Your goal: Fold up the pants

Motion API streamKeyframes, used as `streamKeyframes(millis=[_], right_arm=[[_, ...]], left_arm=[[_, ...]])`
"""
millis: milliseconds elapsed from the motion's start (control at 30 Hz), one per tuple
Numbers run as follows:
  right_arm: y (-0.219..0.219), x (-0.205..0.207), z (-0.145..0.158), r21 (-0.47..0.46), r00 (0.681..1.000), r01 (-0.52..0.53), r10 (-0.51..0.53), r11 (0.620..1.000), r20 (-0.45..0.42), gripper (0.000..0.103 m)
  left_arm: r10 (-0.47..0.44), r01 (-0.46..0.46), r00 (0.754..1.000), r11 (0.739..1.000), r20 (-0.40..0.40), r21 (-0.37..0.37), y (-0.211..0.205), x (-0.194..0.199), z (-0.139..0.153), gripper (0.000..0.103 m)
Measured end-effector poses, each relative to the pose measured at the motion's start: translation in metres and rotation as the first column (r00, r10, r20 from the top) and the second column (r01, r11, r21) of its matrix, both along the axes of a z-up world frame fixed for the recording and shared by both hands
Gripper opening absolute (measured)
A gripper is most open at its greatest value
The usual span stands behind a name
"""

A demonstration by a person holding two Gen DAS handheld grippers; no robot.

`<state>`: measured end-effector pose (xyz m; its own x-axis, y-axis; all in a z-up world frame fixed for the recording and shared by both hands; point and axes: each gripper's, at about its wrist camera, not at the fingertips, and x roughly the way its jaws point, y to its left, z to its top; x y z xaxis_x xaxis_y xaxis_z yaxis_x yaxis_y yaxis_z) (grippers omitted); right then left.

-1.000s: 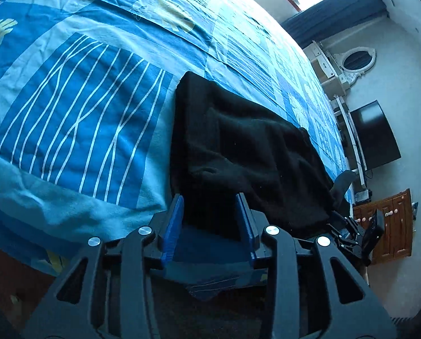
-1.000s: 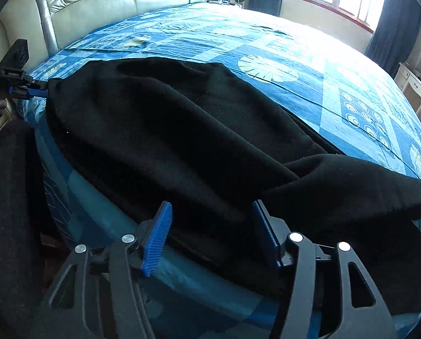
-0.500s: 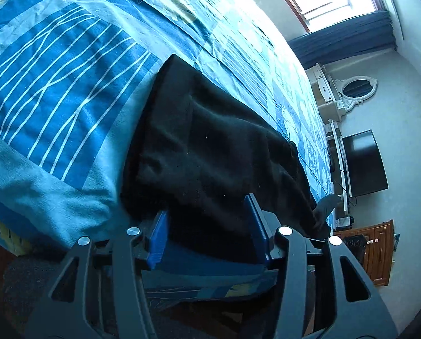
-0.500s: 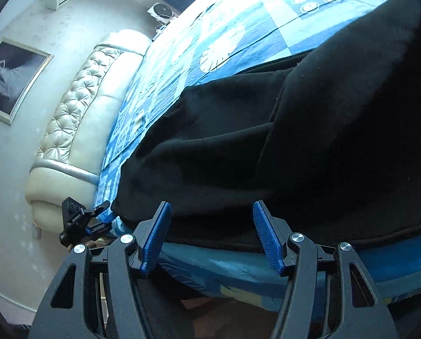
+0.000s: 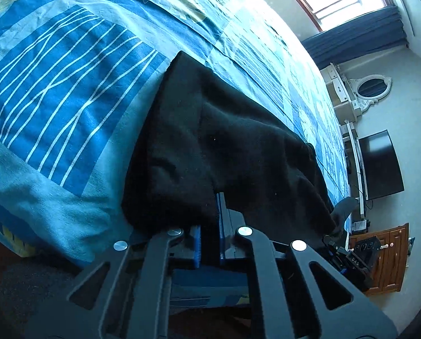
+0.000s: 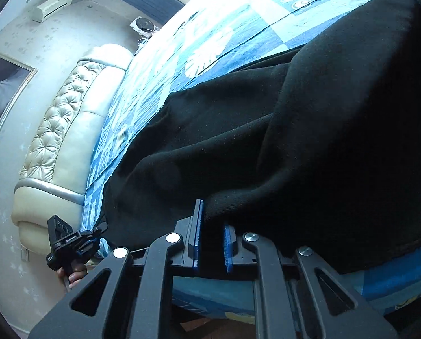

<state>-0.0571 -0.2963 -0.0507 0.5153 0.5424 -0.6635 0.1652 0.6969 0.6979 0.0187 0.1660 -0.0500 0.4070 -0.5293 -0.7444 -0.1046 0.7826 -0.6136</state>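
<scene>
Both grippers newly clamped on black pants (image 5: 224, 147).

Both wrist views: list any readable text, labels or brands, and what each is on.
"DAS": on the black body of the right gripper, seen from the left wrist view; the rest of that word is cut off.
Small white lettering on the left gripper, seen from the right wrist view: too small to read.
No other text.

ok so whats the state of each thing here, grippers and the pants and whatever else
left gripper: jaws just closed, shut on the pants' near edge
right gripper: jaws just closed, shut on the pants' hem
pants: black, lying bunched on the bed, not yet folded flat
bedspread: spread, wrinkled
television: screen dark
</scene>
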Motion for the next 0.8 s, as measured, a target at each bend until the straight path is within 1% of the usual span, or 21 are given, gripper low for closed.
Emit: streamKeyframes(millis=[100,200,267,300,367,400,433,467,500,533,567,600,667,700,733,767,800], right_arm=[[-0.001,-0.013,0.004,0.018,1.000,0.004,-0.004,1.000,-0.002,0.010],[-0.004,-0.017,-0.013,0.018,0.999,-0.014,0.015,1.000,-0.042,0.010],[-0.006,-0.016,-0.028,0.048,0.998,-0.004,0.007,0.999,-0.068,0.009],[-0.007,-0.015,-0.031,0.064,0.998,-0.005,0.009,0.998,-0.069,0.009],[-0.010,-0.015,-0.029,0.088,0.998,-0.008,0.014,0.996,-0.068,0.009],[-0.012,-0.017,-0.026,0.100,0.997,-0.013,0.020,0.995,-0.070,0.011],[-0.014,-0.019,-0.023,0.099,0.997,-0.019,0.027,0.995,-0.073,0.015],[-0.017,-0.021,-0.020,0.089,0.997,-0.026,0.033,0.996,-0.075,0.018],[-0.021,-0.024,-0.015,0.078,0.997,-0.030,0.036,0.997,-0.072,0.020],[-0.027,-0.027,-0.009,0.061,0.997,-0.025,0.028,0.998,-0.065,0.026],[-0.039,-0.030,-0.003,0.040,0.998,-0.004,0.007,0.999,-0.054,0.035],[-0.050,-0.031,0.002,0.025,0.999,0.026,-0.025,0.999,-0.041,0.038],[-0.089,-0.032,0.012,0.001,0.994,0.110,-0.110,0.994,-0.011,0.045],[-0.113,-0.031,0.016,-0.009,0.985,0.171,-0.171,0.985,-0.002,0.047],[-0.139,-0.028,0.019,-0.004,0.973,0.232,-0.232,0.973,0.006,0.052],[-0.167,-0.025,0.020,0.003,0.955,0.295,-0.295,0.956,0.017,0.055],[-0.196,-0.022,0.022,-0.001,0.928,0.370,-0.370,0.929,0.032,0.055]], left_arm=[[0.001,-0.001,1.000,1.000,0.003,0.028,0.002,-0.010,0.005,0.008],[-0.009,0.010,0.999,0.999,-0.032,0.039,0.004,-0.011,-0.005,0.008],[-0.003,0.005,0.999,1.000,-0.052,0.026,0.005,-0.007,-0.015,0.008],[0.001,0.000,0.998,1.000,-0.061,0.020,0.005,-0.007,-0.018,0.008],[-0.009,0.011,0.999,0.999,-0.054,0.033,0.003,-0.006,-0.016,0.008],[-0.023,0.025,0.999,0.998,-0.039,0.052,0.001,-0.007,-0.012,0.009],[-0.044,0.045,0.999,0.996,-0.022,0.081,-0.003,-0.009,-0.008,0.009],[-0.070,0.069,0.998,0.991,-0.001,0.117,-0.007,-0.012,-0.002,0.013],[-0.105,0.101,0.994,0.983,0.017,0.153,-0.012,-0.017,0.003,0.016],[-0.143,0.134,0.989,0.975,0.037,0.178,-0.017,-0.022,0.009,0.024],[-0.175,0.160,0.983,0.967,0.056,0.199,-0.023,-0.029,0.014,0.031],[-0.198,0.178,0.978,0.959,0.071,0.221,-0.027,-0.034,0.018,0.034],[-0.216,0.182,0.971,0.947,0.105,0.265,-0.036,-0.041,0.027,0.046],[-0.213,0.171,0.969,0.944,0.126,0.282,-0.039,-0.042,0.032,0.048],[-0.208,0.156,0.966,0.941,0.151,0.300,-0.043,-0.040,0.038,0.052],[-0.205,0.141,0.963,0.937,0.176,0.318,-0.047,-0.036,0.043,0.063],[-0.198,0.123,0.960,0.935,0.200,0.334,-0.051,-0.030,0.046,0.069]])
